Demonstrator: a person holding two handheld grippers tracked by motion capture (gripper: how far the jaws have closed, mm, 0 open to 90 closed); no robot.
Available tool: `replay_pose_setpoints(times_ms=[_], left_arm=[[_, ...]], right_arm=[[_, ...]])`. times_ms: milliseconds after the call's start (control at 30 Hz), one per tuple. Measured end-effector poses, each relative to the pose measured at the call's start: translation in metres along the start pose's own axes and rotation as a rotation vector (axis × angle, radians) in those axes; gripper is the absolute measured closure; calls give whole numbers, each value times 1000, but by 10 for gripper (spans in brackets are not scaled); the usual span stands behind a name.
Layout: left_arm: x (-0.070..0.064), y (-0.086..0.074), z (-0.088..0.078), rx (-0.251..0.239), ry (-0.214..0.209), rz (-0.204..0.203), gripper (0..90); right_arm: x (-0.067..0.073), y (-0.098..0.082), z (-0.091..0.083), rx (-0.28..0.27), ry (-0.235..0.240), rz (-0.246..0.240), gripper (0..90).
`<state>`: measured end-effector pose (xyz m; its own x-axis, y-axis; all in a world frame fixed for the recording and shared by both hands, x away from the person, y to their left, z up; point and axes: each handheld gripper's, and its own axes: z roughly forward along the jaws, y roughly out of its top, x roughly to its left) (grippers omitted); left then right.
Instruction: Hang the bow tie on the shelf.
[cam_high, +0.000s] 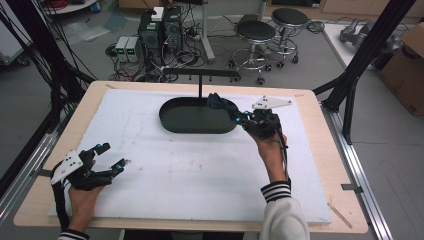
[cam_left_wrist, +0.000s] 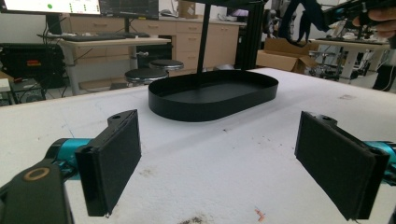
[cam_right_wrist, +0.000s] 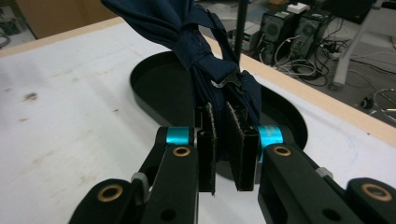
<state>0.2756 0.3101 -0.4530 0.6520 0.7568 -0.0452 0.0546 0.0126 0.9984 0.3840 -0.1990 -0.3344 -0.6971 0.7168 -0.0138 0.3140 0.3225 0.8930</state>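
- Resting at the lower left of the high view: left hand-held gripper (cam_high: 111, 155), jaws spread wide apart, nothing between them, hovering on or just above the white mat (cam_high: 190, 170); contact with the mat hard to judge.
- Showing in the left gripper view as two black pads (cam_left_wrist: 112, 163) far apart at the bottom corners, bare mat between them, the right pad cut off by the frame's lower edge.
- Sitting at upper centre of the high view: black oval tray (cam_high: 197, 116) on the mat, with a thin black post (cam_high: 200, 85) rising behind it to a crossbar; the post's foot lying behind the tray's far wall, so its footing impossible to make out.
- Holding up at the tray's right end: right hand-held gripper (cam_high: 239, 118), jaws clamped on a dark blue cloth item (cam_high: 220, 102), bunched and knotted, its exact kind unclear.
- Hanging above the tray's right part in the right gripper view: the cloth (cam_right_wrist: 205, 60), its top cut off by the upper edge, its lower fold pinched between the nearly closed pads (cam_right_wrist: 243, 140); a small metal clip or buckle (cam_right_wrist: 229, 80) peeking out, blurred.
- Carrying everything: wooden worktop (cam_high: 320, 150), its near edge partly hidden by the person's sleeve (cam_high: 280, 210) at the bottom right.
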Motion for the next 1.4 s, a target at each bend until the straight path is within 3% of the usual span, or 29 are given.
replay_pose_setpoints(times_ms=[267, 400, 600, 633, 800, 1033, 1267, 1300, 1400], left_arm=[[0, 0, 0, 0, -1, -2, 149], [0, 0, 0, 0, -2, -2, 149], [0, 0, 0, 0, -2, -2, 149], [0, 0, 0, -1, -2, -2, 149], [0, 0, 0, -1, -3, -4, 149], [1, 0, 0, -3, -4, -6, 150], [1, 0, 0, -2, -5, -5, 150], [1, 0, 0, -2, -5, -5, 150], [1, 0, 0, -2, -5, -5, 150]], right_arm=[[-16, 16, 18, -43, -21, 42, 827], [-17, 22, 22, -66, -36, 29, 827], [-26, 34, 27, -98, -51, 51, 827], [-30, 38, 29, -101, -40, 76, 827], [-36, 45, 30, -110, -67, 75, 826], [-50, 39, 30, -108, -110, 127, 824], [-55, 35, 36, -92, -162, 173, 822], [-56, 34, 39, -94, -189, 179, 821], [-56, 33, 41, -96, -214, 192, 817]])
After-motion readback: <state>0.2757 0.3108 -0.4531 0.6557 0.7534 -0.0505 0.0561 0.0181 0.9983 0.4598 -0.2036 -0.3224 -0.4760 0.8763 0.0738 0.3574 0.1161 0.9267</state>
